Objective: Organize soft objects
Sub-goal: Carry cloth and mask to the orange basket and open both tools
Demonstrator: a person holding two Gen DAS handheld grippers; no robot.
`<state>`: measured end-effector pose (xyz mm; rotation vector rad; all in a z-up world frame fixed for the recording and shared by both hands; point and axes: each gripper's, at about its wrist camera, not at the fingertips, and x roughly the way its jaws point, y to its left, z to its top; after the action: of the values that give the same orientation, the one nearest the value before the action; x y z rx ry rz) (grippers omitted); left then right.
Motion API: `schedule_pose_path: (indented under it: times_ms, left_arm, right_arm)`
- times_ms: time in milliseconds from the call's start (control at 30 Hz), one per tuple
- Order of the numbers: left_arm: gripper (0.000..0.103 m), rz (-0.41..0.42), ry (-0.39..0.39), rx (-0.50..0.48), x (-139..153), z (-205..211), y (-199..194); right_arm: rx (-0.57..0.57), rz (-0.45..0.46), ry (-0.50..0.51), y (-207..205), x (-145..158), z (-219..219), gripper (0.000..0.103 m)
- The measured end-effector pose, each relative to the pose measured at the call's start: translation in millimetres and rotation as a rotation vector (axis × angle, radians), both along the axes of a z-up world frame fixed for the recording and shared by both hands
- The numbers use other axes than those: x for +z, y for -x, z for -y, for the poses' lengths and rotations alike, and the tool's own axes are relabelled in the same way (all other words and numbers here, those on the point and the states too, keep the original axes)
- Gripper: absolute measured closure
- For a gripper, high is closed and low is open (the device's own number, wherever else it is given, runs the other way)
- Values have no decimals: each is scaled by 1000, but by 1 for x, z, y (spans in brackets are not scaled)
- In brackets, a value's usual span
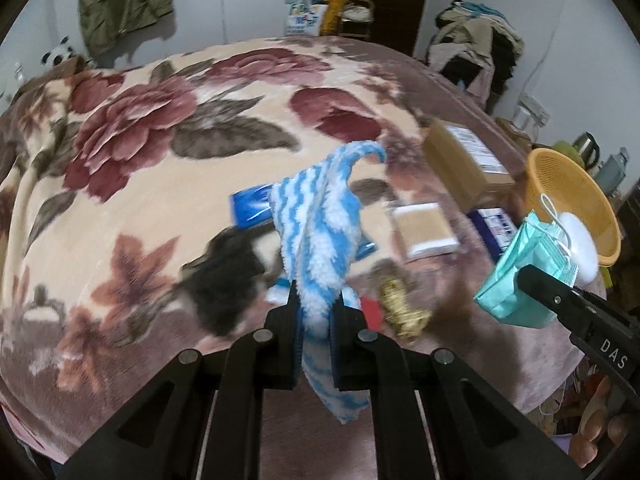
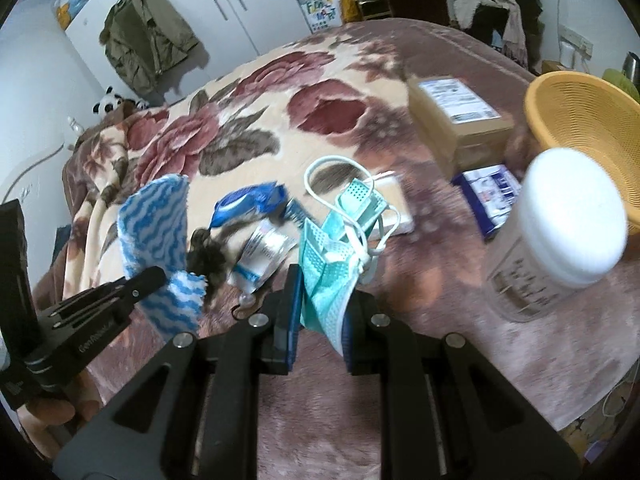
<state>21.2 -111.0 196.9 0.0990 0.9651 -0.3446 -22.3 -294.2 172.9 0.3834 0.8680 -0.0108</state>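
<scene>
Gripping a blue-and-white striped fluffy cloth (image 1: 320,216), left gripper (image 1: 316,296) with jaws pressed narrow on its lower part, cloth lifted clear of the floral blanket (image 1: 140,120). Pinching a bunch of teal face masks (image 2: 332,256), right gripper (image 2: 320,292), ear loops dangling (masks raised above the bed, short of the basket). Orange mesh basket (image 2: 588,120) at the bed's right edge, nothing visible inside. White-lidded clear jar (image 2: 560,236) just in front of it, contents too blurred to tell. Cardboard box (image 2: 456,116) closed, beside the basket. Blue wipes pack (image 2: 248,200), tissue packet (image 1: 424,230) and dark furry item (image 1: 224,276) loose on the blanket.
</scene>
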Motion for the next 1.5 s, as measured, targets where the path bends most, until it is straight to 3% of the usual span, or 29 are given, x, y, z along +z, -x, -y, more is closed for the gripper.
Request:
schedule_pose_path:
  times_ms: [400, 633, 1000, 1400, 1467, 1500]
  left_arm:
    - [94, 23, 61, -126, 43, 101, -14]
    - [94, -24, 93, -185, 50, 151, -26]
    - [94, 6, 177, -310, 82, 246, -41]
    - [94, 1, 203, -448, 77, 355, -37]
    - [91, -13, 215, -467, 70, 370, -35]
    - [81, -21, 221, -476, 66, 376, -33]
  right_arm:
    - [-70, 62, 26, -5, 34, 54, 86]
    - [-114, 61, 51, -9, 46, 86, 86]
    - [-303, 57, 114, -4, 64, 168, 86]
    - [-420, -10, 169, 10, 62, 228, 85]
    - [-437, -11, 147, 14, 59, 237, 85]
    - [-441, -13, 136, 14, 58, 240, 85]
